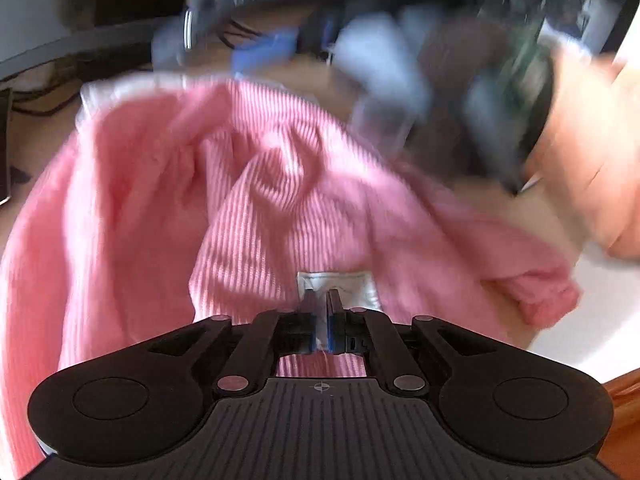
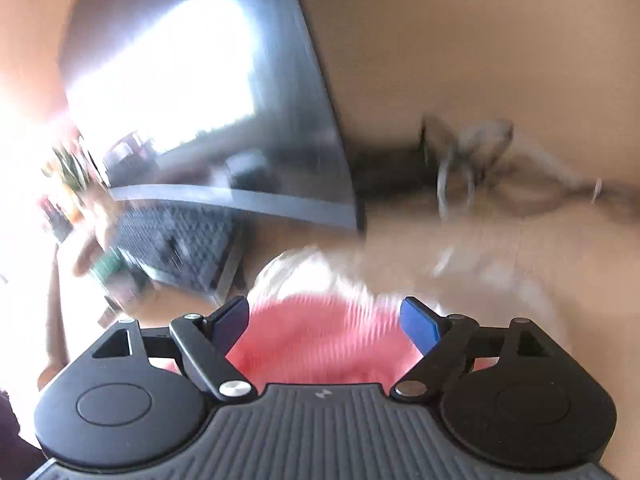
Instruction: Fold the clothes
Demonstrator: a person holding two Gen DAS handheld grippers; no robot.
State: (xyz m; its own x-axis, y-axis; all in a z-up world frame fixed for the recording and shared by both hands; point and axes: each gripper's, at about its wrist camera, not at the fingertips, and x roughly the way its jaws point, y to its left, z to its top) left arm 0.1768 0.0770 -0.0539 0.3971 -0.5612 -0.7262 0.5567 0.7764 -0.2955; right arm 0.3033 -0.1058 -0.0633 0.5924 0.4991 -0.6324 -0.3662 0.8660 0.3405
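Pink ribbed knit fills the left wrist view: a sweater (image 1: 248, 184) is lifted and bunched over a pale surface (image 1: 592, 320), with a white collar edge (image 1: 132, 86) at its far side and a rolled cuff (image 1: 548, 296) trailing to the right. The left gripper (image 1: 322, 312) is seen with its jaws pressed together, pinching the garment at the white sewn-in label (image 1: 340, 286). That hold is judged to be at the neckline, so the body of the knit can hang from it and be spread or laid flat.

In the right wrist view, the right gripper (image 2: 324, 320) is held with its blue-padded jaws spread wide, and pink knit (image 2: 320, 340) lies between and below them without being clamped. It is probably poised to take a second hold, though this cannot be settled. A dark screen (image 2: 224, 92) and a tangle of cables (image 2: 472, 160) are made out beyond, heavily blurred.

No neat fold is visible; the sweater is crumpled, which would fit either being opened out or being gathered between folds.
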